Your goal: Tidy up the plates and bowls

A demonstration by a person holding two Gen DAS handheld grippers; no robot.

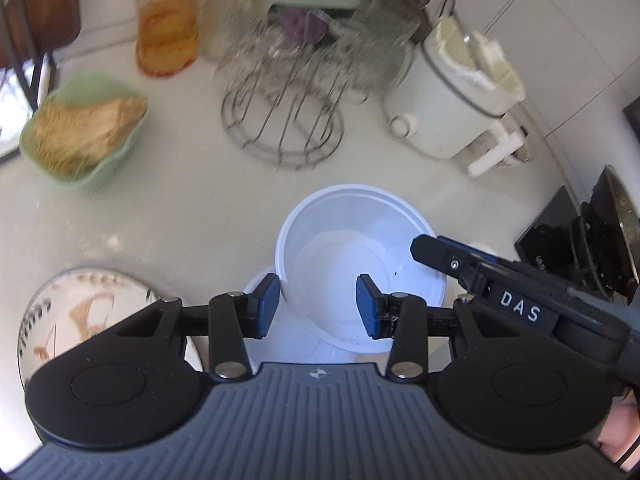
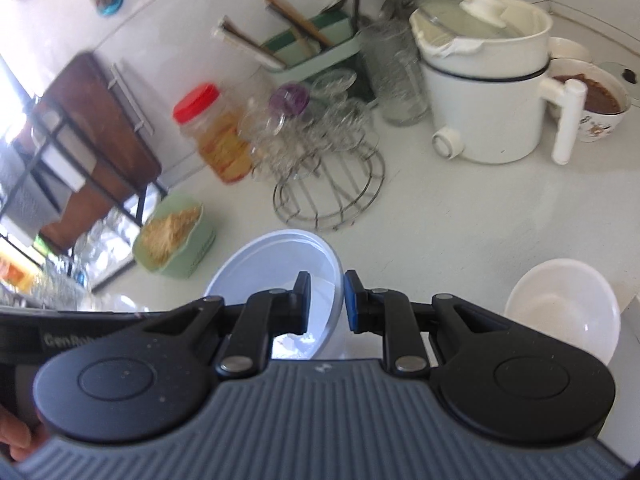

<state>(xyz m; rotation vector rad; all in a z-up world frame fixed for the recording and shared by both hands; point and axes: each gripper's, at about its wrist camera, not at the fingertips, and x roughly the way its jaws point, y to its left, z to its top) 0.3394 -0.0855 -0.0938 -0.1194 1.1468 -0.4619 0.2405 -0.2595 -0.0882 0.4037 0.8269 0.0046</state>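
A white plastic bowl [image 1: 352,248] is tilted above the counter; its near rim lies between the open fingers of my left gripper [image 1: 318,306], without a clear grip. My right gripper [image 2: 326,300] is shut on the bowl's right rim [image 2: 338,280], and its fingers [image 1: 444,258] show in the left wrist view. Another white bowl [image 1: 260,284] sits under it, mostly hidden. A patterned plate [image 1: 80,312] lies on the counter at the lower left. A second white bowl [image 2: 560,316] sits to the right of the right gripper.
A wire glass rack [image 1: 284,120] with glasses stands ahead. A green basket [image 1: 80,132] of dry noodles is at left, a red-lidded jar [image 1: 168,20] behind it. A white electric pot [image 2: 488,92] and a bowl of brown food [image 2: 592,96] stand at right.
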